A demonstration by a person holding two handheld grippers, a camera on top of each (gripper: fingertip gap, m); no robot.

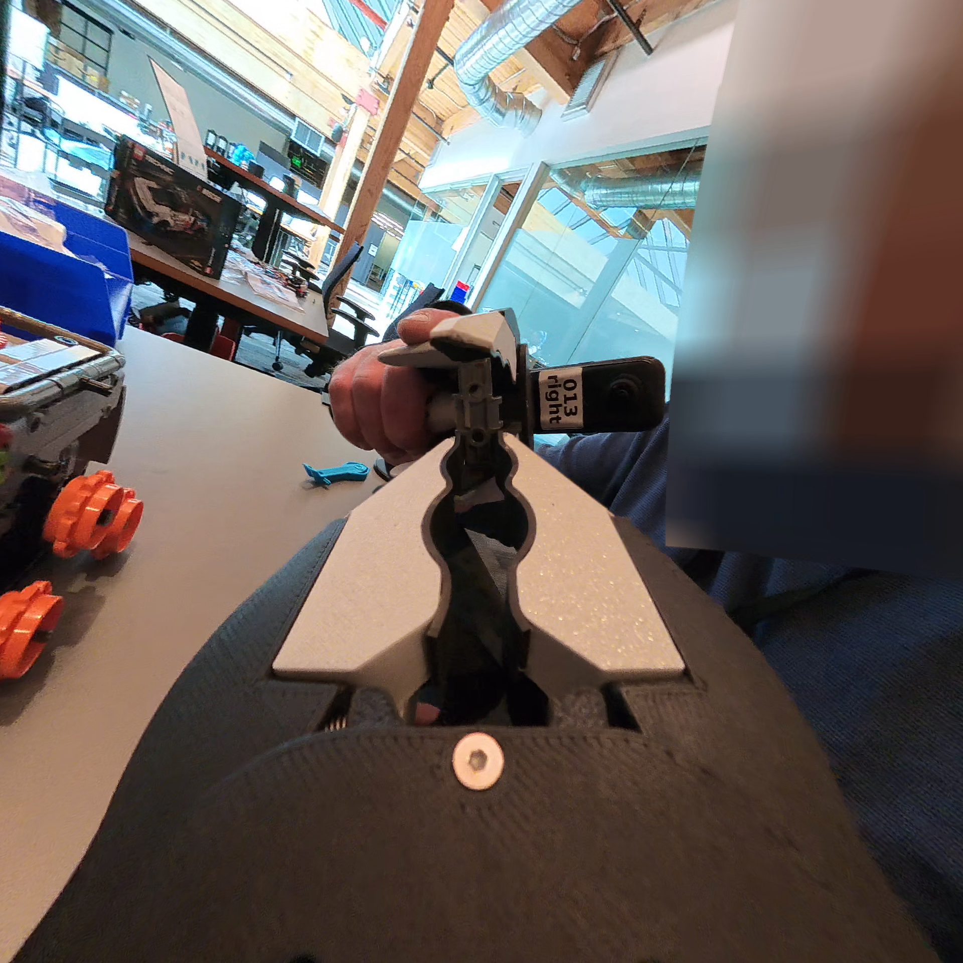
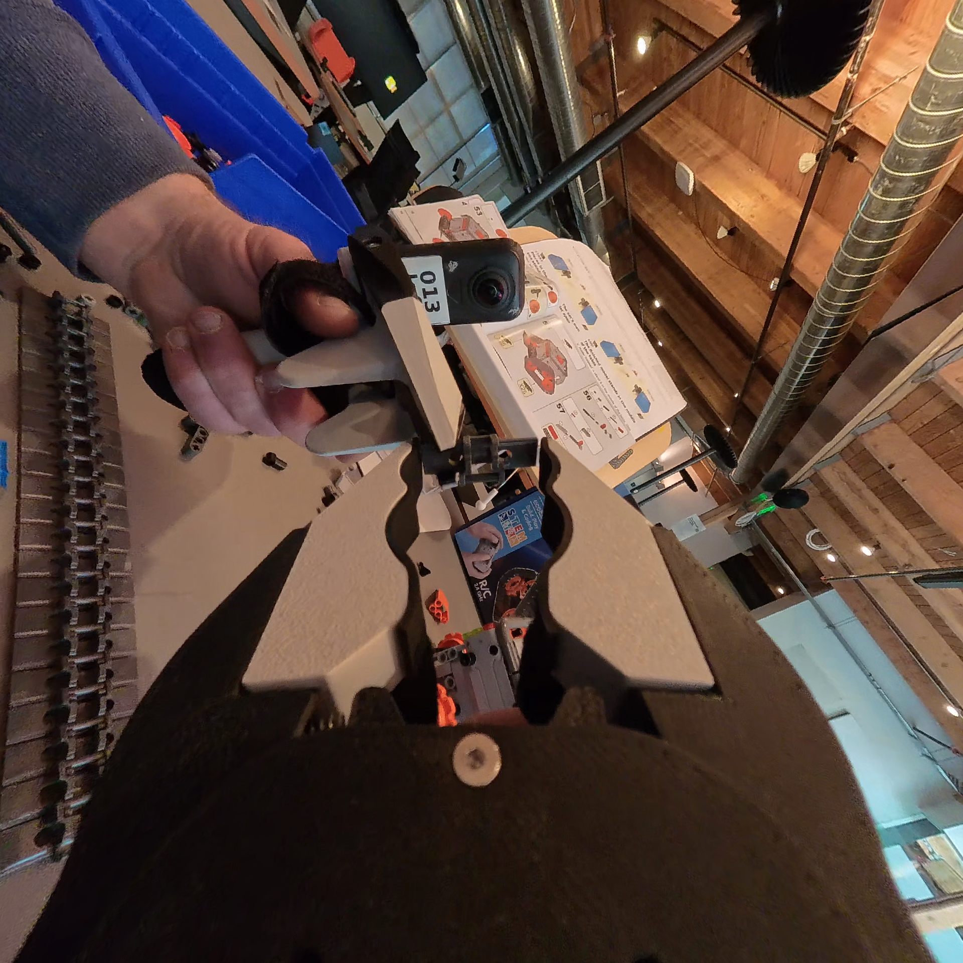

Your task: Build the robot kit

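Note:
A small grey building-kit connector (image 1: 477, 404) is held in the air between both grippers. My left gripper (image 1: 477, 447) is shut on its near end, with the fingertips almost together. In the right wrist view the same piece (image 2: 484, 458) lies crosswise between the tips of my right gripper (image 2: 479, 449), which clamps it end to end. The right gripper (image 1: 469, 359), held by a hand (image 1: 375, 396), faces me in the left wrist view. The left gripper (image 2: 422, 411), held by a hand (image 2: 208, 312), meets the piece from above left.
On the grey table (image 1: 219, 469) stand two orange wheels (image 1: 94, 513), a partly built model (image 1: 47, 406), a blue bin (image 1: 62, 281) and a teal tool (image 1: 336, 473). The right wrist view shows an open instruction booklet (image 2: 563, 365), a tread strip (image 2: 68, 521) and blue bins (image 2: 234, 130). From either gripper's tips it is about 15 cm to the partly built model (image 1: 47, 406). My right wrist view (image 2: 503, 665) looks at it from another angle.

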